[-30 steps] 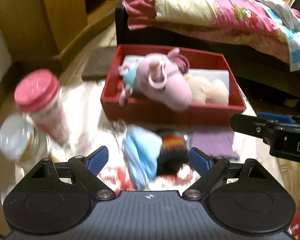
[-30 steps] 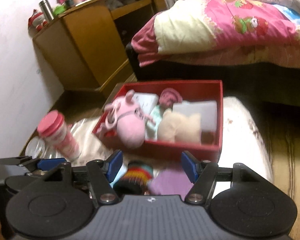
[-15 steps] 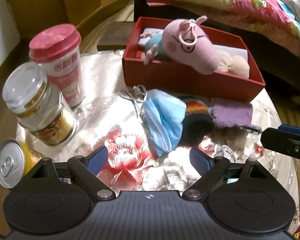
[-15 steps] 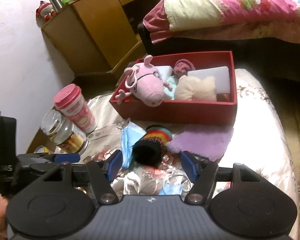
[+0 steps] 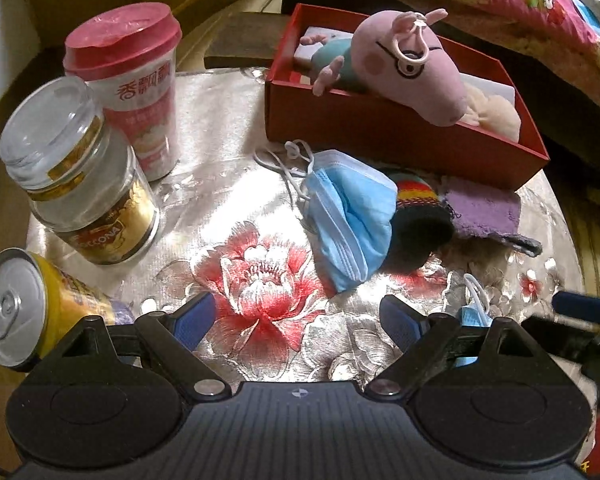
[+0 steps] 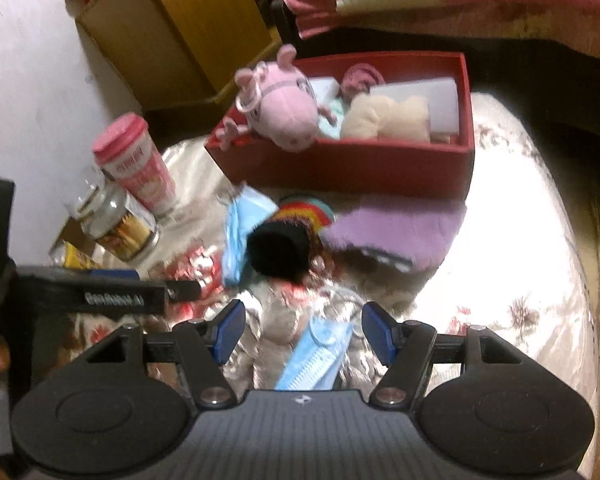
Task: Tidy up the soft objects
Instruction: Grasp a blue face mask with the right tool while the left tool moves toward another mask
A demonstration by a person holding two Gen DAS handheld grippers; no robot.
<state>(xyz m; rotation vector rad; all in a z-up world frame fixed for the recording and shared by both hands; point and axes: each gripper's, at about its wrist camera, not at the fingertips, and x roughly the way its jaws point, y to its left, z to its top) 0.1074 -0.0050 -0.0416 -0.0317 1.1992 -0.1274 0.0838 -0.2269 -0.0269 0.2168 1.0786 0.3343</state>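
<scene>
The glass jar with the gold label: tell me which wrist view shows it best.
The left wrist view. There the glass jar stands sharp and whole beside the pink-lidded cup, its gold label and open mouth clear. In the right wrist view the jar is small, blurred and far left, its label unreadable.

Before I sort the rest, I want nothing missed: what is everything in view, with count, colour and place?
Pig plush toy: one, pink, in the box, head over its front wall.
Cream soft item: one, in the box.
Box: one, red, back of the table.
Face masks: two, blue; one mid-table, one between the right gripper's fingers.
Knit item: one, black with rainbow stripes, beside the mask.
Purple cloth: one, before the box.
Lidded cup: one, pink, left.
Glass jar: one, clear, gold label, left.
Can: one, yellow, lying near left.
Tablecloth: one, silvery, red flowers.
Left gripper: open, empty.
Right gripper: open.
</scene>
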